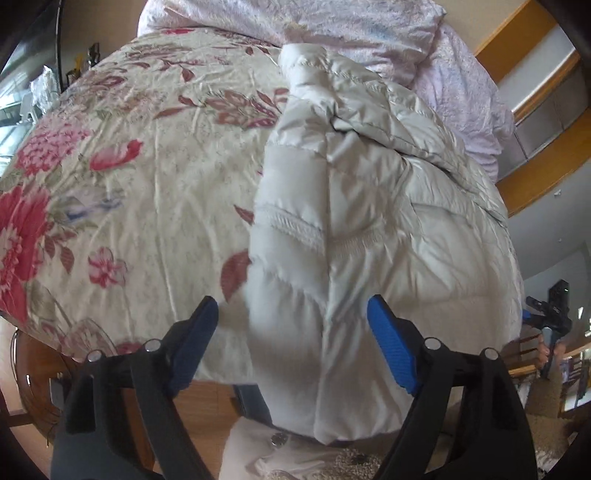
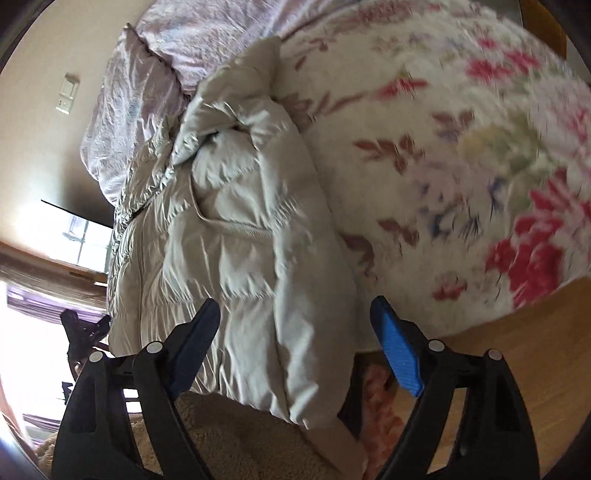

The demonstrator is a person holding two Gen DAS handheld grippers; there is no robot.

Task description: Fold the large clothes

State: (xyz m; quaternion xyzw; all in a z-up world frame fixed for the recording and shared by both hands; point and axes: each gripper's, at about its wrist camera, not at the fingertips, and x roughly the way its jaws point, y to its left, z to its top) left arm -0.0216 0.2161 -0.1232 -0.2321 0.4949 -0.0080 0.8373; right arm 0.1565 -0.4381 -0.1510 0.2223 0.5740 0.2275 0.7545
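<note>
The cream quilted puffer jacket [image 1: 369,206] lies on the floral red-and-cream bedspread [image 1: 129,177], along one side of the bed, its bottom hem hanging over the foot edge toward the floor. Its long edge already sits doubled over in a thick roll, so this looks like mid-fold, my guess.

Left gripper [image 1: 291,343]: jaws spread wide, gripping nothing, hem just ahead between the 2 blue pads. Right gripper [image 2: 295,343]: jaws spread wide too, empty, jacket's lower corner between the fingers but not pinched.

Risks:
- Shell looks slick and puffy; a shallow pinch could slip off or catch only the top layer, so the fold opens.
- The overhanging hem could drag the jacket off the bed if it is tugged toward the floor.
- The bedspread could get pinched along with the jacket and bunch up.
- The right view is motion-blurred; closing the gripper while it moves risks missing the edge.

View differences:
- Left wrist view shows the other gripper at the far right edge, held in a hand, a wooden headboard frame [image 1: 524,48] and crumpled pale pink bedding [image 1: 332,22].
- Right wrist view shows a bright window [image 2: 77,236], a wall switch plate [image 2: 68,92] and beige carpet [image 2: 240,435] under the hem.
</note>
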